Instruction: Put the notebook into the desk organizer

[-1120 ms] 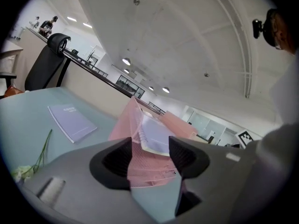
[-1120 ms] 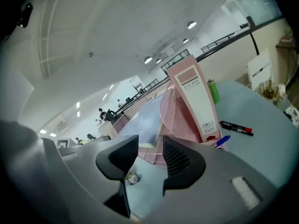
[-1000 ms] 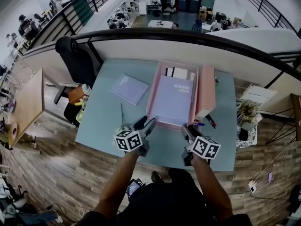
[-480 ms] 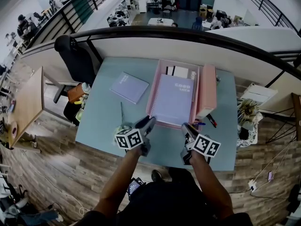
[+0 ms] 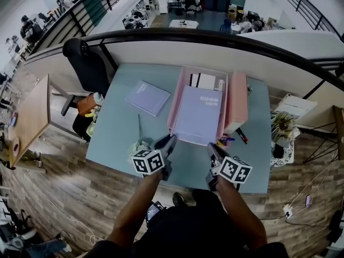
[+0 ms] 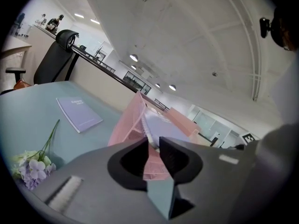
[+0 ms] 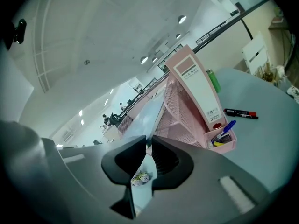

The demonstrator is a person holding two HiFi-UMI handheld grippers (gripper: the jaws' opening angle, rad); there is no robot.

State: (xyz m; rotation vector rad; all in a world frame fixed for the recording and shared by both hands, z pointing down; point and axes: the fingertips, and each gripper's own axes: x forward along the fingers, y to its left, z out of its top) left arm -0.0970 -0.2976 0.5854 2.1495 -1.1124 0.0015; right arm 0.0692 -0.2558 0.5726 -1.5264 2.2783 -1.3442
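**Notebook lying in organizer; both grippers closed and empty**

The notebook (image 5: 198, 114), lavender with white print on its cover, is lying flat inside the pink organizer (image 5: 178, 101). It is filling most of the open tray, with its spiral edge running along the tray's left wall. The organizer is standing at the far middle of the teal table (image 5: 115, 138), with its tall boxed section on the right side.

The left gripper (image 6: 154, 138) is hovering over the near part of the table, just short of the organizer's near left corner. Its jaws are standing together with only a thin slit between the tips, and nothing is sitting between them. They are pointing toward the organizer and are touching neither it nor the notebook.

The right gripper (image 7: 149, 137) is hovering just short of the organizer's near right corner. Its jaws are likewise drawn together and are holding nothing.

A second notebook (image 5: 148, 98), also lavender, is lying flat on the table to the left of the organizer, well apart from it. A sprig of flowers (image 5: 138, 144) is lying on the table just beside the left gripper, stem pointing away from the person. Pens (image 7: 222, 133) are sitting in a small compartment at the organizer's near right corner. A marker (image 7: 239, 113) is lying on the table beside that corner.
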